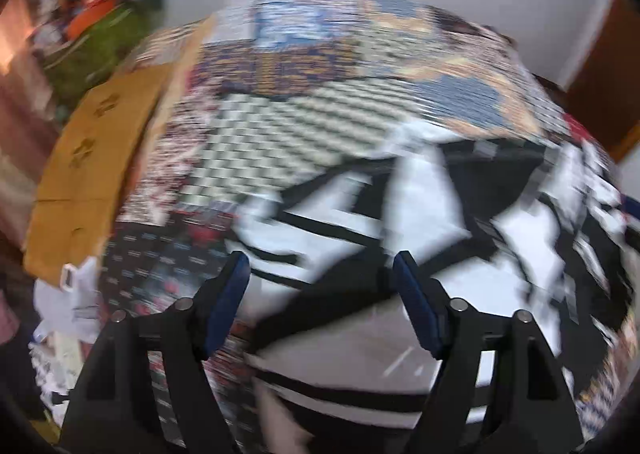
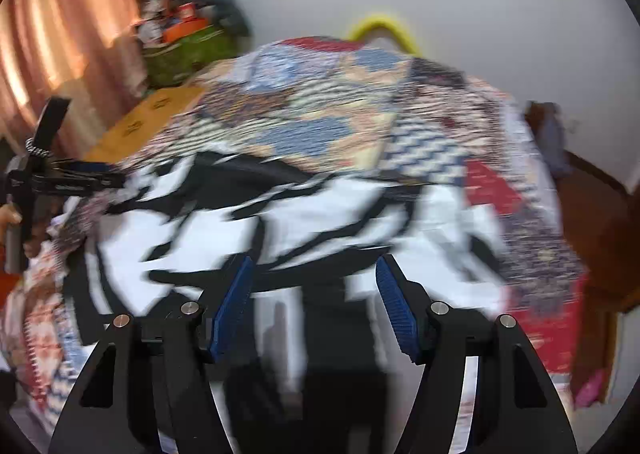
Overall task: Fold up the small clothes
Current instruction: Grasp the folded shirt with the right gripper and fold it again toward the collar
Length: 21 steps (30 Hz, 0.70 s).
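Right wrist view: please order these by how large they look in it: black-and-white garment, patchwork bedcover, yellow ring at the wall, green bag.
1. patchwork bedcover and black-and-white garment: similar, and the garment lies nearer, so unranked
2. green bag
3. yellow ring

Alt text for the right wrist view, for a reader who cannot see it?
Blurred fisheye view: the right gripper, jaws open and empty, hovers over a black-and-white garment spread on a patchwork quilt. The left gripper shows at the left edge beside an orange curtain.
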Each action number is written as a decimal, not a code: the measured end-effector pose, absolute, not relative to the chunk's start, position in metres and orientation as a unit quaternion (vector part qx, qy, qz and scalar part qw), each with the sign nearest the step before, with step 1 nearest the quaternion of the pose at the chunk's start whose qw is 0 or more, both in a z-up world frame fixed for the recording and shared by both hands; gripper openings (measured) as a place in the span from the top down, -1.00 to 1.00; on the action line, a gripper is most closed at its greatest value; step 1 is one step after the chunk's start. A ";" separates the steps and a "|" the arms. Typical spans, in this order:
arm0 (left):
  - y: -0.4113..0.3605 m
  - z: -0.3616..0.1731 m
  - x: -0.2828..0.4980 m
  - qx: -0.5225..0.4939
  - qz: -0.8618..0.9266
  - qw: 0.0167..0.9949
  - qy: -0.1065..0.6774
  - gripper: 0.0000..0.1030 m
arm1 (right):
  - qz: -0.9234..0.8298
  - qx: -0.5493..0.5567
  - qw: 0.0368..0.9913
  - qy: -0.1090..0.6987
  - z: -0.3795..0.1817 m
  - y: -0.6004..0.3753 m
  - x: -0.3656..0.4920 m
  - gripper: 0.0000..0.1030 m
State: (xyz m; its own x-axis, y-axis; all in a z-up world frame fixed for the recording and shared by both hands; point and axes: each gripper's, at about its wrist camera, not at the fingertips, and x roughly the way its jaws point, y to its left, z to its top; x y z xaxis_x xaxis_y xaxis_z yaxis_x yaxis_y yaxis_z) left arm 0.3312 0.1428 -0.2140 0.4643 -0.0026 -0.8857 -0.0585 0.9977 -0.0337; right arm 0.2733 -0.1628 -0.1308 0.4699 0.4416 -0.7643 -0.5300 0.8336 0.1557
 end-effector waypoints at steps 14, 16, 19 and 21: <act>0.122 -0.249 0.258 0.039 0.022 0.836 0.546 -0.93 | 0.281 -0.078 0.812 0.506 -0.190 -0.190 0.230 -0.19; 0.137 -0.249 0.250 0.017 0.031 0.838 0.545 -0.93 | 0.265 -0.070 0.816 0.509 -0.190 -0.206 0.224 -0.19; 0.156 -0.252 0.232 -0.011 0.054 0.835 0.548 -0.93 | 0.242 -0.038 0.822 0.514 -0.191 -0.231 0.217 -0.19; 0.165 -0.254 0.223 -0.017 0.068 0.831 0.552 -0.93 | 0.231 -0.015 0.824 0.518 -0.192 -0.246 0.209 -0.21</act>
